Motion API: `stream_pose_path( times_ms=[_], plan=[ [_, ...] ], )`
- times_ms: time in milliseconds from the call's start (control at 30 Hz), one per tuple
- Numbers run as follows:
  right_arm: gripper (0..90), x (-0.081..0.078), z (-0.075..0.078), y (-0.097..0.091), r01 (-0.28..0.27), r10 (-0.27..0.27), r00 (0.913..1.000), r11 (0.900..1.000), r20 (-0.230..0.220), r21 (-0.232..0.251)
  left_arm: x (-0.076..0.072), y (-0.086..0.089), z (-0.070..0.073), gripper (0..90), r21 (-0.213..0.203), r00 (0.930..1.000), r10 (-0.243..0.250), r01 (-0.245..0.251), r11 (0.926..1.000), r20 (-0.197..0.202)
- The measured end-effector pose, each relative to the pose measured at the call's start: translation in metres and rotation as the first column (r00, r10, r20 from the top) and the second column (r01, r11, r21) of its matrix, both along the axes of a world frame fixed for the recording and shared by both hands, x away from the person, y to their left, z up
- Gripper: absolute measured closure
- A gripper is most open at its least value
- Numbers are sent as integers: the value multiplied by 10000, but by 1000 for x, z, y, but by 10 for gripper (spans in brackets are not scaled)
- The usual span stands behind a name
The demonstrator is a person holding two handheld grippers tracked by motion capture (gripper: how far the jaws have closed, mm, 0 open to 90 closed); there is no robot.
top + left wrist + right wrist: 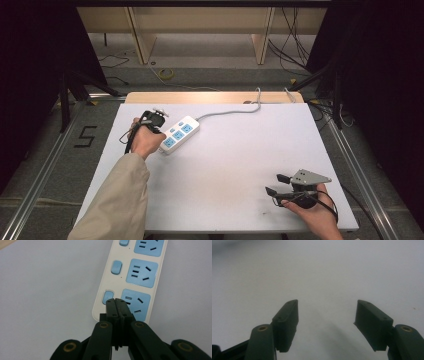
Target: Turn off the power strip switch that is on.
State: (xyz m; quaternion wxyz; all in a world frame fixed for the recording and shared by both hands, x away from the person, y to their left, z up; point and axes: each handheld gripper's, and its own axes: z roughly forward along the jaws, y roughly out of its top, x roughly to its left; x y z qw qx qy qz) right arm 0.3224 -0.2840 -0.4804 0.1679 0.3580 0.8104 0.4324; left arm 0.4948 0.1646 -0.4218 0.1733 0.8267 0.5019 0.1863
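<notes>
White table (pixel 225 165) lies mostly bare. Left gripper (pixel 116 301), jaws pressed together, touches the power strip's (pixel 130 277) nearest switch (pixel 108 297). Right gripper (pixel 274 184) rests near the right edge, jaws spread.

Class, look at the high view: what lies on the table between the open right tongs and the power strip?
Nothing: in the high view, bare white table runs from the right tongs to the power strip.

One white power strip (pixel 179 134) lies at the table's (pixel 225 165) far left, carrying three blue sockets (pixel 141 273) and three blue switches (pixel 116 267), with one grey cord (pixel 230 111). Two grippers are present: left gripper (pixel 159 131), right gripper (pixel 274 183).
</notes>
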Motion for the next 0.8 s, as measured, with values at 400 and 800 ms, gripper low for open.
stream_pose_path(
  times_ms=[400,800],
  plan=[
    [362,0,0,0,3,-3,10000,10000,6,48,6,-4,2,897,124,9999,35,-33,9999,-117],
    [362,0,0,-1,6,-6,10000,10000,-6,71,16,-4,-2,897,300,9995,150,-141,9994,-293]
  ],
)
